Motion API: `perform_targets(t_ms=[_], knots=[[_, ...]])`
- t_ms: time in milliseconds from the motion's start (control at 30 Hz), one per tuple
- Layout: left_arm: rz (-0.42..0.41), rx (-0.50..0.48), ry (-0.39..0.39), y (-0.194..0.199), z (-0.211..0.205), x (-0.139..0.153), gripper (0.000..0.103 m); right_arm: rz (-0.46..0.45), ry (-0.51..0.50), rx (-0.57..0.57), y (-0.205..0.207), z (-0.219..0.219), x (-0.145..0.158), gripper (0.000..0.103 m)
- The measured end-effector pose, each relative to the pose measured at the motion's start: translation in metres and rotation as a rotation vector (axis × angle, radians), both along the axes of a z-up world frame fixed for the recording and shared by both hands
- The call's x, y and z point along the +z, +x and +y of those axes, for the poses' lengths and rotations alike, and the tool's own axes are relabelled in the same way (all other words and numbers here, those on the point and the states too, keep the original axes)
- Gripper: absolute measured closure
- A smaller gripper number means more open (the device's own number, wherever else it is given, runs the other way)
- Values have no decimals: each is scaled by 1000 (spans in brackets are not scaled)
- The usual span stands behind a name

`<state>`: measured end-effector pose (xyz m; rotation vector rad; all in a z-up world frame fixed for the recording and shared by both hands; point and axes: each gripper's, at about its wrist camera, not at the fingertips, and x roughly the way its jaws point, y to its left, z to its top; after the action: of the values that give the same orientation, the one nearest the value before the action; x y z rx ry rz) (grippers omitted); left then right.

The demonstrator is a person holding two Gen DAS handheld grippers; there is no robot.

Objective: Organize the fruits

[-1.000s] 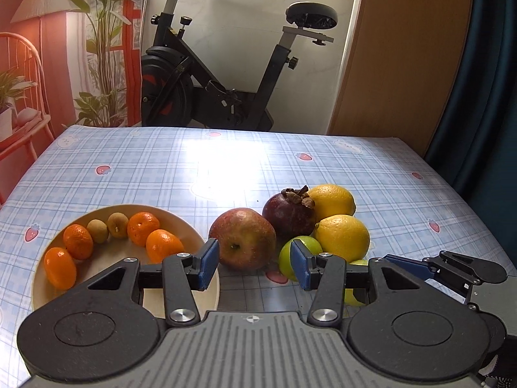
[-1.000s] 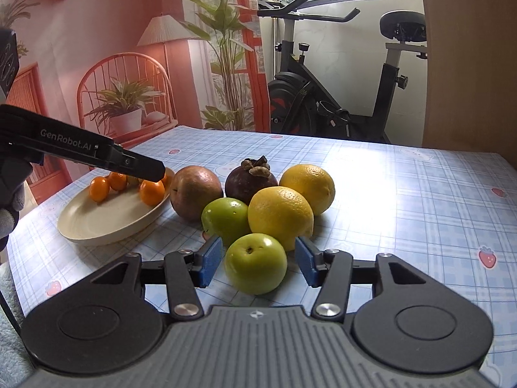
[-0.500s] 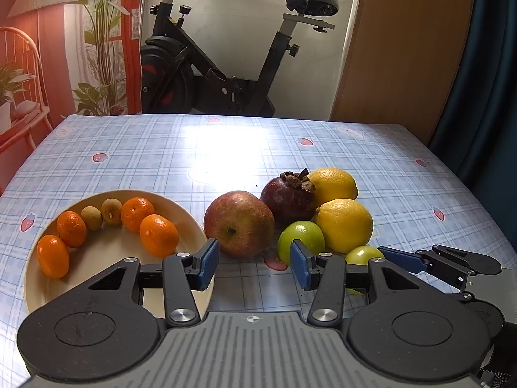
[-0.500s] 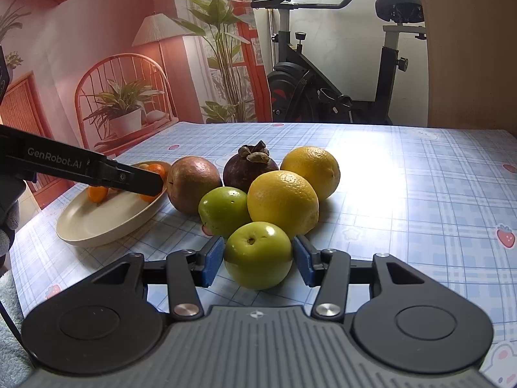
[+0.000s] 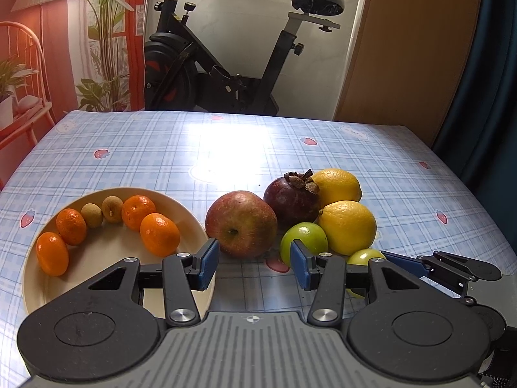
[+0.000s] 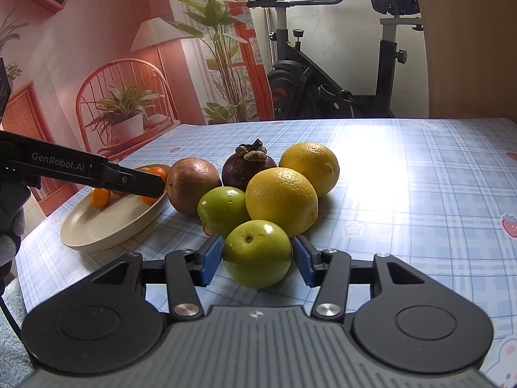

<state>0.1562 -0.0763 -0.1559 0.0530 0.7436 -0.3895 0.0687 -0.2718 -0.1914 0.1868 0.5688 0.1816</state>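
We are working over a table (image 6: 420, 168) covered in blue plaid cloth, where a cream plate (image 5: 106, 258) is sitting at the left with small oranges and two brownish fruits along its far rim. Beside the plate we are facing a tight cluster: a red apple (image 5: 241, 223), a dark mangosteen (image 5: 290, 199), two yellow lemons, and two green apples.

Our right gripper (image 6: 257, 260) is straddling the nearest green apple (image 6: 257, 253), which is resting on the cloth at the front of the cluster, touching the near lemon (image 6: 281, 202). The blue pads are flanking it closely; the left one looks to be touching, while a sliver of gap is showing at the right, so we are not calling it clamped. Our left gripper (image 5: 252, 268) is hovering with its jaws apart and empty, just short of the red apple.

The apple is looking smooth, glossy and round, so we are judging that an off-centre squeeze could squirt it forward into the lemon and scatter the pile.
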Motion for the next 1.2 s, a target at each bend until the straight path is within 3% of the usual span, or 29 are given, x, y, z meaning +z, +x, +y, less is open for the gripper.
perform_targets(t_ms=[900,1033,1200], knots=[[11,-27,7,4,-6,-5,52,-4,12,-7,-3,1,0,53],[11,-93,-2,2,-12,-4,52,-51,66,-78,-16,-12,3,53],[-39,-203,76,-1,-38,-8,53,-85,143,-182,-23,-35,5,53]])
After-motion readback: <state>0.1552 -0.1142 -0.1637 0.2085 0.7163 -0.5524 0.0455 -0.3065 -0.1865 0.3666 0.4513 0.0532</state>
